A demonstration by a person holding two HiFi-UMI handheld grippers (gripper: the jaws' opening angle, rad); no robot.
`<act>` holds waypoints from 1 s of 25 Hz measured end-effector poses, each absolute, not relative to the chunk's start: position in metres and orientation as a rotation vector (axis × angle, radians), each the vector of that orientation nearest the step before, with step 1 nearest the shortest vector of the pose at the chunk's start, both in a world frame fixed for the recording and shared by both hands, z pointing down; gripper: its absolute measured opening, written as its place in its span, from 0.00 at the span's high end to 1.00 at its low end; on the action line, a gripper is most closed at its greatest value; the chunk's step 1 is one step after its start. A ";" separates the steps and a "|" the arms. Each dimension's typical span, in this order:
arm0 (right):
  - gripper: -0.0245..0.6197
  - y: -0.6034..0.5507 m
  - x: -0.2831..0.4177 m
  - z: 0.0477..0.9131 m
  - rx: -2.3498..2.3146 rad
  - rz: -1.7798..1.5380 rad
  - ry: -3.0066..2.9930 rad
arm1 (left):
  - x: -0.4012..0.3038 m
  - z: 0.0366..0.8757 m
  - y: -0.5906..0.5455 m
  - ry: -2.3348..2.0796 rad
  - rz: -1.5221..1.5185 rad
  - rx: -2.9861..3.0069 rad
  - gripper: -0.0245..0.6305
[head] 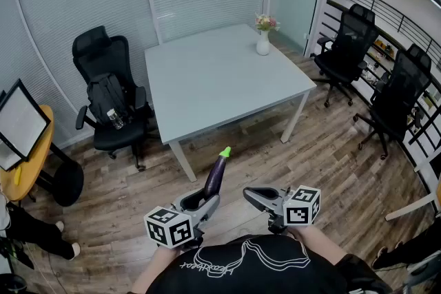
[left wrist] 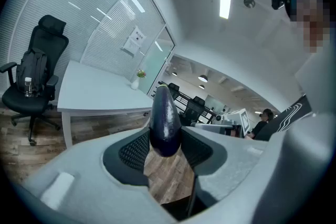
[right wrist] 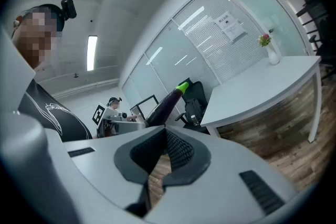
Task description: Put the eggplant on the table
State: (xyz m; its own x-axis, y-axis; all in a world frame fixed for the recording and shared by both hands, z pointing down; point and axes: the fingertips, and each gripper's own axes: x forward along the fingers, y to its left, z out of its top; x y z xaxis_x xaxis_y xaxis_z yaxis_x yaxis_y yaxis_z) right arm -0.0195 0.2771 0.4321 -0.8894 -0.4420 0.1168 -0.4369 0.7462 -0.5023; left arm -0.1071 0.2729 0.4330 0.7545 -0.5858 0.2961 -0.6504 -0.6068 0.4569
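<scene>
A dark purple eggplant (head: 214,175) with a green stem points up and away over the wooden floor, short of the pale grey table (head: 220,79). My left gripper (head: 201,202) is shut on its lower end. In the left gripper view the eggplant (left wrist: 165,118) sits pinched between the two black pads (left wrist: 134,149), with the table (left wrist: 100,94) beyond it. My right gripper (head: 253,197) hovers just right of the left one, shut with nothing in it. From the right gripper view the eggplant (right wrist: 167,103) rises behind the closed jaw tips (right wrist: 165,132).
A white vase of flowers (head: 264,38) stands at the table's far right corner. A black office chair (head: 110,96) carrying a backpack stands left of the table, and two more chairs (head: 375,76) stand at the right. A round yellow side table (head: 31,162) is at far left.
</scene>
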 end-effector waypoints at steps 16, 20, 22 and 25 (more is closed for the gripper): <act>0.95 0.237 0.011 0.430 -0.745 -0.842 2.898 | -0.074 0.432 0.241 -0.936 0.180 2.394 0.67; 0.95 0.222 0.026 0.428 -0.751 -0.823 2.900 | -0.058 0.430 0.224 -0.935 0.185 2.410 0.67; 0.95 0.212 0.034 0.427 -0.755 -0.825 2.894 | -0.049 0.428 0.214 -0.930 0.188 2.418 0.67; 0.95 0.197 0.052 0.425 -0.761 -0.816 2.886 | -0.027 0.425 0.196 -0.917 0.199 2.438 0.67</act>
